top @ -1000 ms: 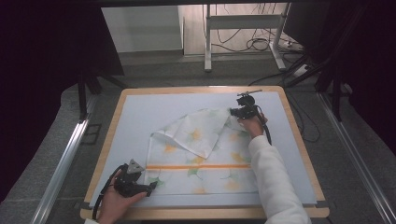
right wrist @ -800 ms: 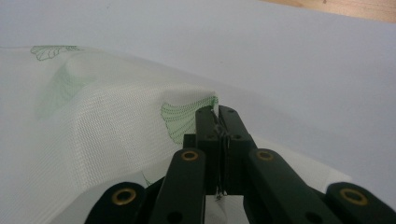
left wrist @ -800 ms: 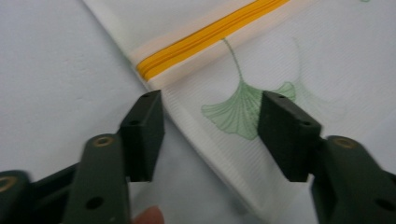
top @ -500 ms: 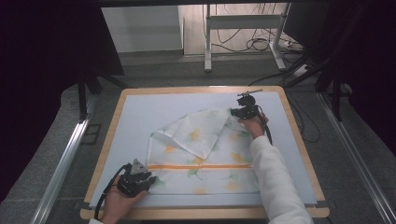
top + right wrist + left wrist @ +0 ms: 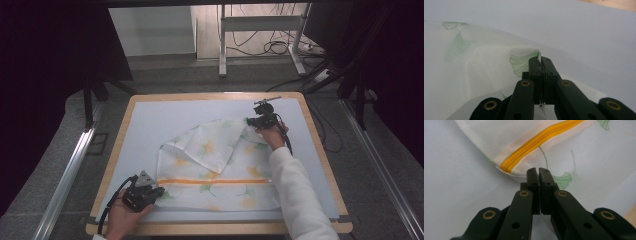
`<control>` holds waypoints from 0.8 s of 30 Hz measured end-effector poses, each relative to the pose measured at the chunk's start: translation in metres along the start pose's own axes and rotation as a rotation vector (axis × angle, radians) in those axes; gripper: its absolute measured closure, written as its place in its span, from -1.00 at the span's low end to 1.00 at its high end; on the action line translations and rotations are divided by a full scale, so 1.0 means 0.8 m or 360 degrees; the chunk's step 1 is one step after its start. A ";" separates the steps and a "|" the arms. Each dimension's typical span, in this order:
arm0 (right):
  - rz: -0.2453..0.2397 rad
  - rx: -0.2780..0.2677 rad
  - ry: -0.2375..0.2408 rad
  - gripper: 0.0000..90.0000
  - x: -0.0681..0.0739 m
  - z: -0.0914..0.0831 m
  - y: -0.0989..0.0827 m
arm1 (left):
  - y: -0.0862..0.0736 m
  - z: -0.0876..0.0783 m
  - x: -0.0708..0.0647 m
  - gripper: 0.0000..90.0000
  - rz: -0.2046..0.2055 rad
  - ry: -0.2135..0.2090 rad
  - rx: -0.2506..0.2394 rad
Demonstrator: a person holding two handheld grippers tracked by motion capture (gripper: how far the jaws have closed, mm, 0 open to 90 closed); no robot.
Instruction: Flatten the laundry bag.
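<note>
Mesh laundry bag [image 5: 220, 170], on desk [image 5: 150, 120]: pinching zipper-end corner, left gripper [image 5: 156, 191], fingers just closing on fabric; right gripper [image 5: 251, 121] clamping far corner, lifting for folding.

Table [image 5: 320, 150]: wood-rimmed, pale blue-grey top. Floor [image 5: 165, 75]: grey carpet. 2 metal rails [image 5: 67, 172] on the floor, 1 along each side of the table. Beyond: white frame legs [image 5: 222, 40], loose black cables [image 5: 272, 47], a pale wall panel [image 5: 150, 30]. Left and right sides in deep shadow; light falls on the centre.
</note>
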State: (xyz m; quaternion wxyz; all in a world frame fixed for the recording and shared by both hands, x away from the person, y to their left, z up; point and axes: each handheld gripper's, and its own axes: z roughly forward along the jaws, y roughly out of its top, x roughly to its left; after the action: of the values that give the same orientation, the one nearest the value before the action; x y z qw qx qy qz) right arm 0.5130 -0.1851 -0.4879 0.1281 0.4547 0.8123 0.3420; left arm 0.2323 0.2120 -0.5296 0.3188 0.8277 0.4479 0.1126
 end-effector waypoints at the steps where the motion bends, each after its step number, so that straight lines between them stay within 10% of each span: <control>1: -0.0007 0.0021 0.0011 0.94 0.002 -0.003 -0.002 | -0.003 -0.003 0.001 0.98 -0.0009 -0.0007 -0.0003; 13: -0.0239 0.0072 0.0183 0.95 0.045 -0.071 -0.032 | -0.037 -0.024 0.009 0.98 -0.0025 -0.0027 0.0006; 24: -0.0101 0.0018 0.0092 0.95 -0.002 -0.036 -0.016 | -0.034 -0.022 0.011 0.98 -0.0017 -0.0022 0.0018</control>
State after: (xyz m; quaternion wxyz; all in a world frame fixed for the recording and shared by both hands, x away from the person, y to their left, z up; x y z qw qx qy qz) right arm 0.4909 -0.2034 -0.4755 0.1126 0.4193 0.8317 0.3461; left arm 0.2104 0.2372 -0.5343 0.3177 0.8279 0.4507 0.1025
